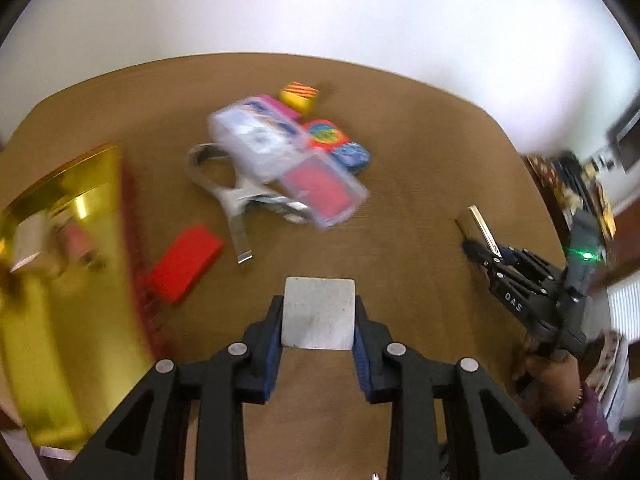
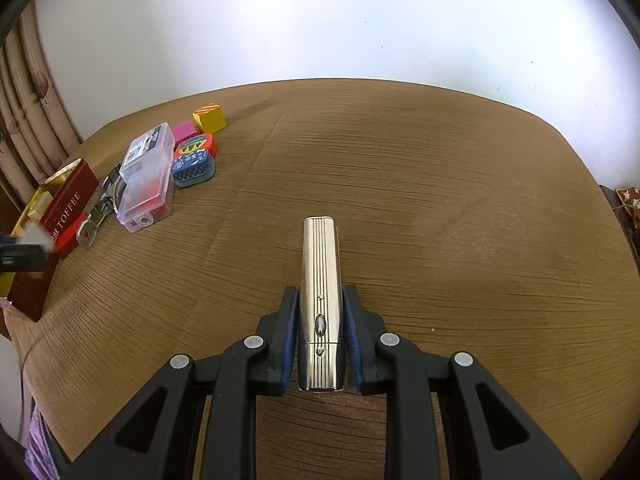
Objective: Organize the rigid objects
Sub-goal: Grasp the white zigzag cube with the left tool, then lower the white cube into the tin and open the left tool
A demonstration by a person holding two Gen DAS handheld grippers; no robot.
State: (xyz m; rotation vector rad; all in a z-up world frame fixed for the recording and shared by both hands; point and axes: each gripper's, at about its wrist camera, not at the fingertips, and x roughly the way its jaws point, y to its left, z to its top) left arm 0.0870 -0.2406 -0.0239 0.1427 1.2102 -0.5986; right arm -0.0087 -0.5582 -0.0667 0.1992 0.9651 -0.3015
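My left gripper (image 1: pixel 319 309) is shut on a pale grey square block (image 1: pixel 319 312), held above the brown table (image 1: pixel 400 160). Left of it stands an open gold box (image 1: pixel 60 264) with red sides; the view there is blurred. My right gripper (image 2: pixel 321 293) is shut on a ribbed silver metal case (image 2: pixel 322 280) that points away over the table. The left wrist view shows the right gripper (image 1: pixel 478 249) at the right with the silver case (image 1: pixel 484 226) in it. At the left edge of the right wrist view is the left gripper (image 2: pixel 22 256) with the block (image 2: pixel 40 236).
A pile lies mid-table: a clear plastic case (image 1: pixel 280 160), a metal strap (image 1: pixel 236 200), an orange tin (image 1: pixel 324 136), a blue tin (image 1: pixel 352 156), a pink block (image 2: pixel 186 130), a yellow cube (image 1: pixel 298 96). A small red box (image 1: pixel 184 262) sits beside the gold box. A red toffee lid (image 2: pixel 68 208) leans there.
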